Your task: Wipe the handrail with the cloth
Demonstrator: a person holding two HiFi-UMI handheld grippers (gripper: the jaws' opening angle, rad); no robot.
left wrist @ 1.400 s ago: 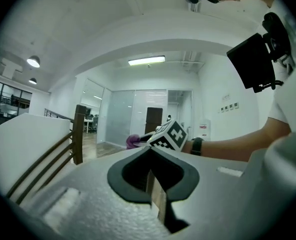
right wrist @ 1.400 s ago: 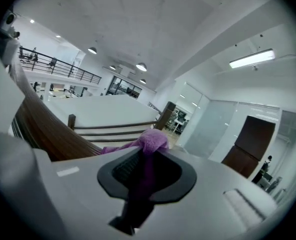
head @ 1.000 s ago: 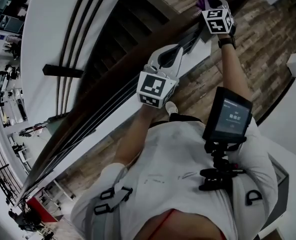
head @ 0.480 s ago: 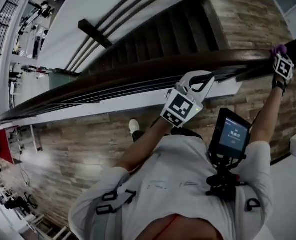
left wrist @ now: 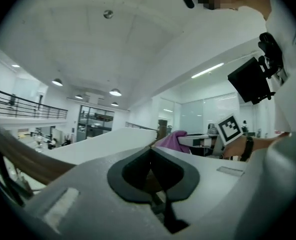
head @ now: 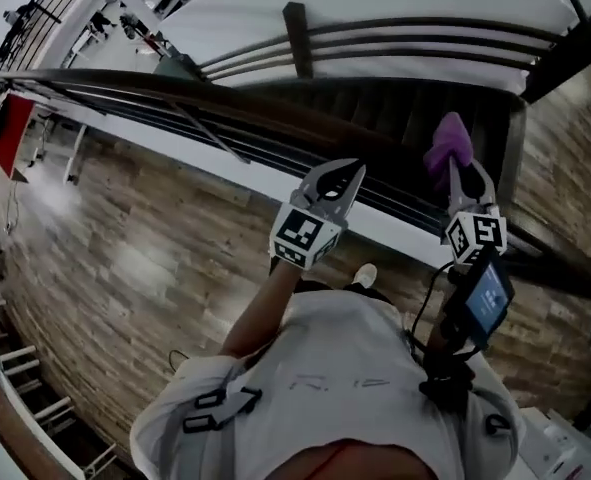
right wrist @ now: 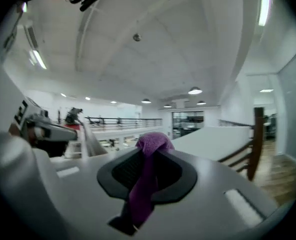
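Spanning the stairwell, the handrail (head: 225, 101) has nothing touching it. The left tongs (head: 347, 176) are closed on nothing. The right tongs (head: 459, 173) pinch the purple cloth (head: 447, 140), raised clear of the rail. With only 1 bunched fold clamped, it could likely slip free and drop down the stairs.

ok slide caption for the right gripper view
Right gripper shut on the purple cloth, wooden post at right.

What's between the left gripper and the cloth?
Head view: only handrail and its bars span from left gripper to cloth, stairs below.
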